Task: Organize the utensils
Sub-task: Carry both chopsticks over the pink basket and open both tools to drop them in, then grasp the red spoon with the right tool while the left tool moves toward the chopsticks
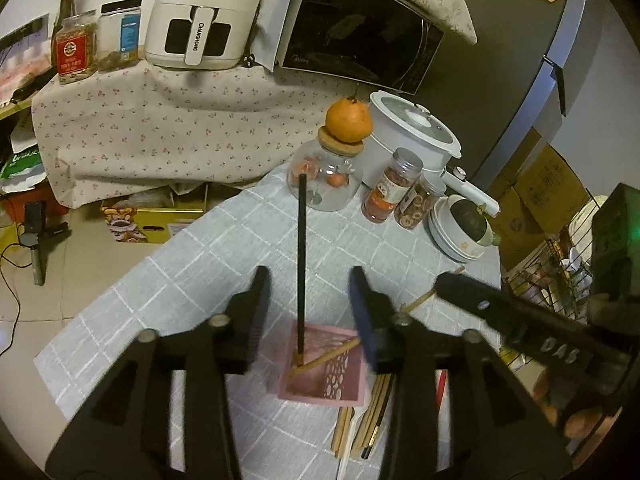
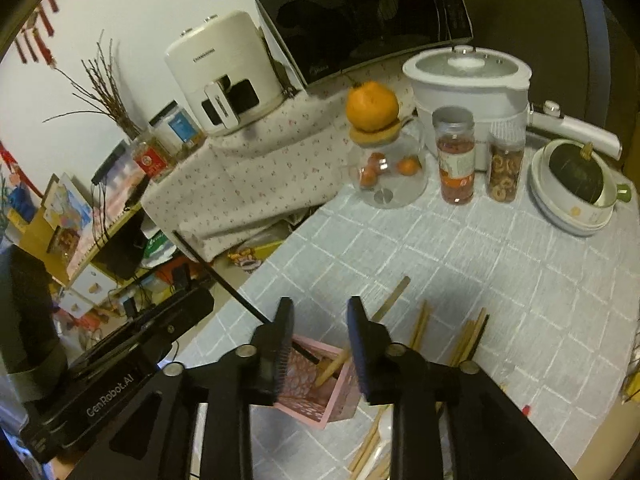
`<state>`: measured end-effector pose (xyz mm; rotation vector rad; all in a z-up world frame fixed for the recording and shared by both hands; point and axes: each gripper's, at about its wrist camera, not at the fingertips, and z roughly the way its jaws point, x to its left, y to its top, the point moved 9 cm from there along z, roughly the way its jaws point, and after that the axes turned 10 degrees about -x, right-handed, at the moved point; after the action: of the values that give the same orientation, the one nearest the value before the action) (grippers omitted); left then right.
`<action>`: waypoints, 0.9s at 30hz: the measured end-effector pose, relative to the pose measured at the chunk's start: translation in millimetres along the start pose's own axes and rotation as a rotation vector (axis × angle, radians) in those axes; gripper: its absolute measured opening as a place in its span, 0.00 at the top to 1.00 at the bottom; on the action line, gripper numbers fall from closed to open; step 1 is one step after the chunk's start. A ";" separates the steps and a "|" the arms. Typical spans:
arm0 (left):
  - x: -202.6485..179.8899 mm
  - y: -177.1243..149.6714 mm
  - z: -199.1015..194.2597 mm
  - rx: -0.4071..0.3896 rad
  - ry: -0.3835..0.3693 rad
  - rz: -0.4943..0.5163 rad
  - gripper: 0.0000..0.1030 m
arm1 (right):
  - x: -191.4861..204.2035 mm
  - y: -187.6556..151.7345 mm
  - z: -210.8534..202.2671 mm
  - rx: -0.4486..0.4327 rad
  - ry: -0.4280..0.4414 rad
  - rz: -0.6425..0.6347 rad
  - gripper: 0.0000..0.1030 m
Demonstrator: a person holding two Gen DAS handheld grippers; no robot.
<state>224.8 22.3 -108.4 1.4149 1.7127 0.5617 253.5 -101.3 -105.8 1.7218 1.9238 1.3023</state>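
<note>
A pink square utensil holder [image 1: 322,364] [image 2: 320,384] stands on the grey checked tablecloth. A black chopstick [image 1: 301,264] [image 2: 224,280] and a wooden chopstick [image 1: 328,356] [image 2: 390,298] stand inside it, leaning. My left gripper [image 1: 310,284] is open above the holder, its fingers on either side of the black chopstick without touching it. My right gripper [image 2: 320,320] is open above the holder, with the wooden chopstick just right of the gap. Several loose chopsticks [image 1: 370,416] [image 2: 466,338] and a white spoon [image 2: 380,436] lie on the table beside the holder.
At the table's far edge stand a glass jar [image 1: 324,176] with an orange [image 1: 349,120] on its lid, two snack jars [image 1: 390,188], a white pot [image 1: 412,132] and a bowl [image 1: 460,228]. A wire rack [image 1: 560,272] is at right. An air fryer [image 1: 204,16] and microwave [image 1: 356,28] sit behind.
</note>
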 end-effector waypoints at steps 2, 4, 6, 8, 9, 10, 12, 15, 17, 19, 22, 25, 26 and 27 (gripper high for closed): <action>0.5 -2.1 -7.0 0.002 0.005 0.012 0.43 | -3.1 2.7 -10.3 -0.013 0.000 -0.009 0.57; 1.4 -6.0 -12.1 0.013 0.010 0.022 0.36 | -9.6 4.1 -21.8 -0.019 -0.007 -0.019 0.55; 2.5 -10.8 -15.9 0.027 0.013 0.027 0.27 | -17.5 3.2 -31.0 -0.022 -0.021 -0.024 0.46; 2.9 -17.6 -21.0 0.039 0.012 0.033 0.24 | -29.0 -0.1 -41.8 -0.021 -0.041 -0.028 0.41; 3.2 -21.9 -23.0 0.049 0.015 0.039 0.22 | -34.9 -2.2 -46.4 -0.019 -0.052 -0.027 0.39; 3.4 -25.5 -24.2 0.058 0.018 0.044 0.22 | -41.1 -4.5 -50.3 -0.015 -0.063 -0.027 0.39; 4.1 -34.8 -25.2 0.084 0.021 0.051 0.21 | -53.6 -11.7 -56.3 -0.002 -0.086 -0.029 0.37; 5.8 -46.3 -25.3 0.115 0.034 0.061 0.19 | -70.7 -23.9 -61.3 0.023 -0.119 -0.028 0.35; 6.2 -55.5 -24.2 0.140 0.051 0.079 0.19 | -82.6 -32.6 -63.1 0.043 -0.146 -0.029 0.35; 6.0 -66.2 -21.6 0.174 0.054 0.088 0.19 | -93.7 -42.6 -63.2 0.066 -0.172 -0.031 0.34; 4.6 -82.4 -16.4 0.230 0.045 0.082 0.19 | -112.7 -57.9 -62.0 0.104 -0.207 -0.015 0.34; -0.6 -99.1 -12.0 0.286 0.029 0.097 0.19 | -132.7 -72.8 -58.9 0.138 -0.245 0.006 0.34; -2.6 -103.3 -11.4 0.298 0.026 0.107 0.19 | -139.7 -78.8 -57.0 0.156 -0.258 0.014 0.34; -4.0 -105.7 -11.4 0.305 0.025 0.114 0.19 | -148.5 -87.1 -54.4 0.182 -0.274 0.029 0.34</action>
<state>154.2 -8.0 -182.0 1.7346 1.8027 0.3909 197.9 -249.3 -193.0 1.9052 1.9103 0.8670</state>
